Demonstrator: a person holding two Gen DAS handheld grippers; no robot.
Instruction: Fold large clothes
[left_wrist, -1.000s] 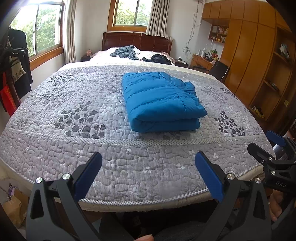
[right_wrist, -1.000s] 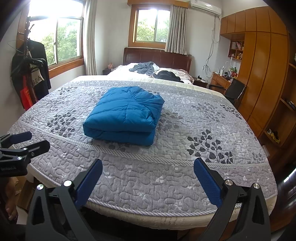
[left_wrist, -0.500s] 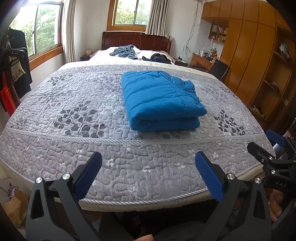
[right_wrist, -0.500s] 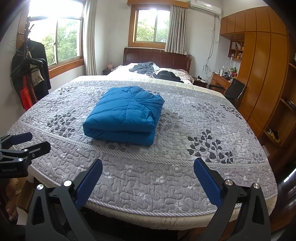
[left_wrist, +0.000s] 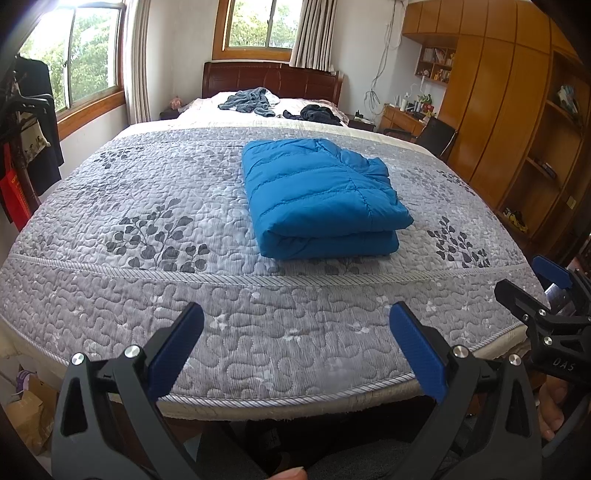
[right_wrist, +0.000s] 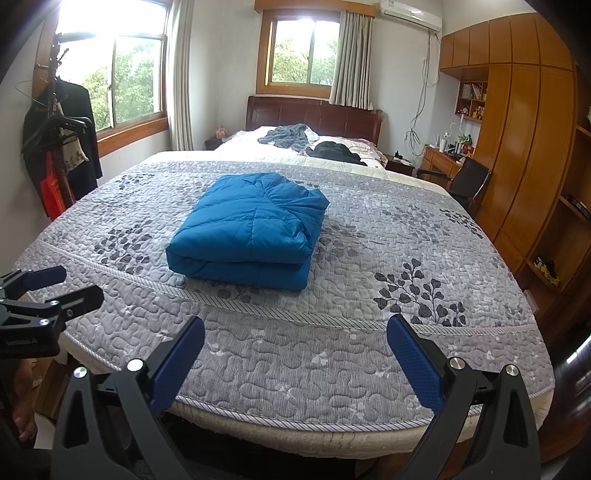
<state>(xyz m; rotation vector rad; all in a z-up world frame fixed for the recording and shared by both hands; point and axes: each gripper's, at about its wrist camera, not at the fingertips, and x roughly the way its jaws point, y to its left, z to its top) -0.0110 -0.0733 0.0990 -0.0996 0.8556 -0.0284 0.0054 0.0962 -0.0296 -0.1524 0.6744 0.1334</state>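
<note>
Jacket, blue and quilted, lies folded into a compact rectangular bundle on the grey patterned quilt that covers the bed. The fold edge faces the foot of the bed; the bundle sits behind the corded band that runs across the quilt. In the right wrist view the same jacket appears left of centre on the quilt.

Left claw is released, its blue-padded fingers spread wide, hovering above the foot edge of the bed, well apart from the jacket and touching nothing. Right claw is likewise released, fingers spread, holding nothing, also at the foot edge. Each claw shows at the margin of the other's view, side by side.

Grey garment and dark garment lie unfolded near the headboard. Dark clothing hangs on a rack by the left window. Wooden wardrobe stands along the right wall.
</note>
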